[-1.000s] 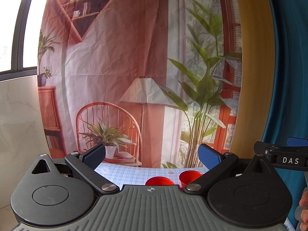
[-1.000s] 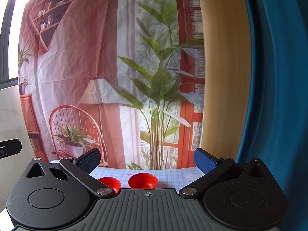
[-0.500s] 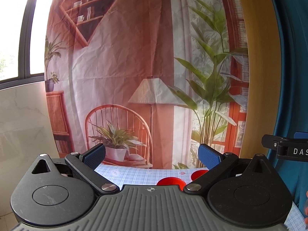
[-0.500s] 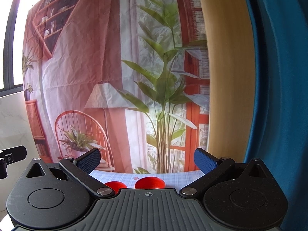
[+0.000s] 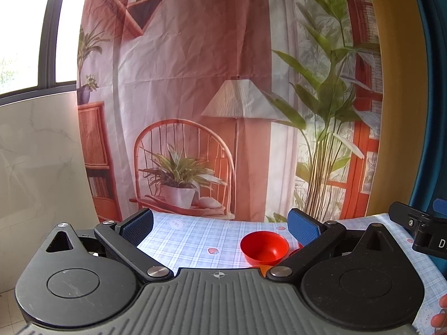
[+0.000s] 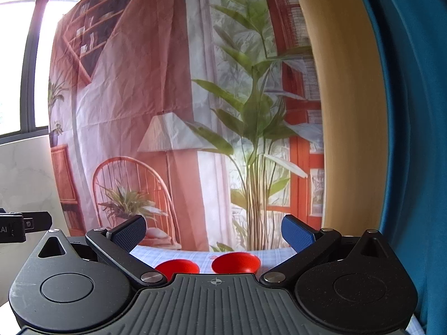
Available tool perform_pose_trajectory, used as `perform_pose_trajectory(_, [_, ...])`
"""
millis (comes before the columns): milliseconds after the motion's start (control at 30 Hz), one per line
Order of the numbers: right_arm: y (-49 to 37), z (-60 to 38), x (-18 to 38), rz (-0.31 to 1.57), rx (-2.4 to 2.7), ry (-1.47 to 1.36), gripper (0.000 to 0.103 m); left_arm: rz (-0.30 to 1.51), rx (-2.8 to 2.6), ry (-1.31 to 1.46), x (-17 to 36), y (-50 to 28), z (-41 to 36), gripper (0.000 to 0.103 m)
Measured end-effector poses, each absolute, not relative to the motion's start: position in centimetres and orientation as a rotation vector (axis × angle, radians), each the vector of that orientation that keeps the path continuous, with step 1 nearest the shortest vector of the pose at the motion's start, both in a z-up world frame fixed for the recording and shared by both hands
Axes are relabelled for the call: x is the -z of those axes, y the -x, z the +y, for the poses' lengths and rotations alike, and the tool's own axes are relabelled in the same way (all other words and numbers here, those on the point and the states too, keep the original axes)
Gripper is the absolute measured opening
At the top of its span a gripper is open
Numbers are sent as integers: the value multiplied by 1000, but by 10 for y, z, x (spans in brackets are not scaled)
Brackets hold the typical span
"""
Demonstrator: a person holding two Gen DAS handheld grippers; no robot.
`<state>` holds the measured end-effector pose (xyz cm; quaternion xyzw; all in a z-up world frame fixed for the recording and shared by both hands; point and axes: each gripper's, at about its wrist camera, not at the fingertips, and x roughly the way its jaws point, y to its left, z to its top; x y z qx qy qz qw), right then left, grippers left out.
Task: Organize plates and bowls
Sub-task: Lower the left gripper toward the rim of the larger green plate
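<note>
A glossy red bowl (image 5: 264, 248) sits upright on the checked tablecloth (image 5: 195, 240).

It looked like a staged room rather than a real home: a creased printed backdrop (image 5: 195, 83) of a chair and plants hung behind a table with a checked cloth (image 5: 195, 240), beside a window (image 5: 25, 42).

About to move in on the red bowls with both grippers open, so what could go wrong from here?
1. The left red plastic bowl and the right red plastic bowl sit close together; closing on one may knock the other.
2. In the left view, the blue finger pad hides most of the second bowl, so aiming is uncertain.
3. The checked tablecloth could bunch if a gripper drags.
</note>
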<state>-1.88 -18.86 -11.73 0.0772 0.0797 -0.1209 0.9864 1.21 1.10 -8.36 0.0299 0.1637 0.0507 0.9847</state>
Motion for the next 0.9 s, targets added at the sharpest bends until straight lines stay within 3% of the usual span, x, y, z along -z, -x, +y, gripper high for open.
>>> perform_pose_trajectory(733, [6, -173, 236, 402, 200, -179, 102, 645, -10, -37, 202, -30, 27, 101])
perform_pose_trajectory(900, [5, -170, 249, 454, 163, -187, 91, 739, 34, 36, 226, -37, 33, 86])
